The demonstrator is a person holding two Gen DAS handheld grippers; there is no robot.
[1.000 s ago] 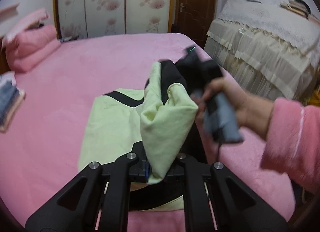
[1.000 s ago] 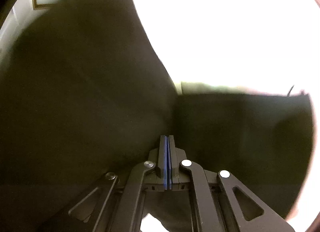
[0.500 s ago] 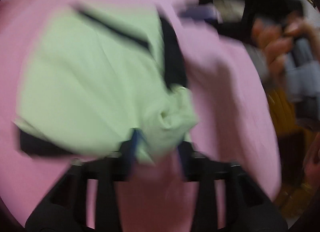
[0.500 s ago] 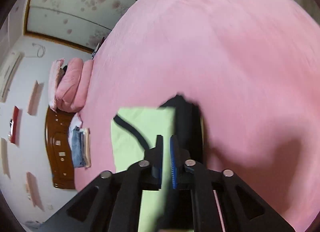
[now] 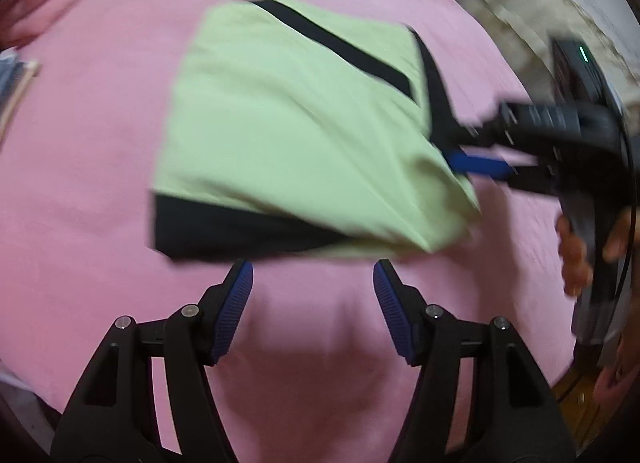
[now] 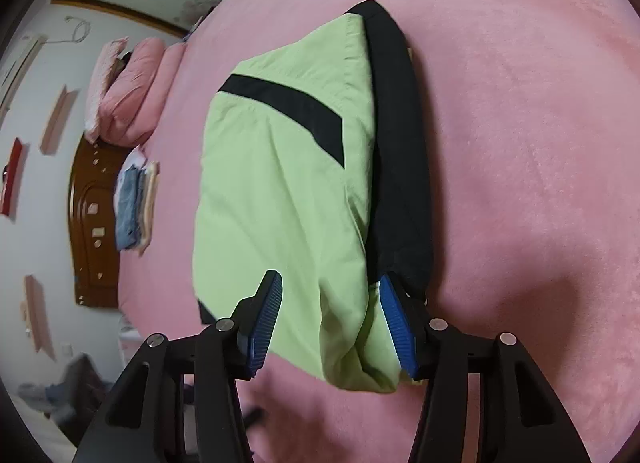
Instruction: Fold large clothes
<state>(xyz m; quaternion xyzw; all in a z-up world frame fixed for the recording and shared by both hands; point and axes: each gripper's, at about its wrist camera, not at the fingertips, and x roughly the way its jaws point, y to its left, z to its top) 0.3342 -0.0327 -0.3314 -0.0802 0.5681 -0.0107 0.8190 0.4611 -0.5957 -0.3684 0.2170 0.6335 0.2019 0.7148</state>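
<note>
Broadly, a wide bed covered in a soft pink plush blanket (image 6: pixel 520 123) fills both views. On it lies the task's thing: a lime-green jacket with black panels and a black diagonal stripe (image 6: pixel 280 183), folded into a compact, roughly rectangular bundle near the middle of the bed, its nearest corner still puffed up rather than flat.

A second ago both grippers were clamped on the cloth and lifting a fold in the air; now the fold has been laid down and both have let go. The left gripper (image 5: pixel 312 287) hangs just short of the jacket's black hem, its blue-padded fingers (image 5: pixel 236 303) spread wide with nothing between them. The right gripper (image 6: pixel 332 315) also has its fingers spread wide, straddling the puffy green corner without pinching it; the left view shows it at the bundle's right edge, held in a bare hand (image 5: pixel 580 255).

Judging by this, the fold looks finished, and what remains is probably pressing down the raised corner.

Beyond, a folded pink quilt (image 6: pixel 128 95) and a small stack of folded clothes (image 6: pixel 134 207) sit by the dark wooden headboard (image 6: pixel 92 223).
</note>
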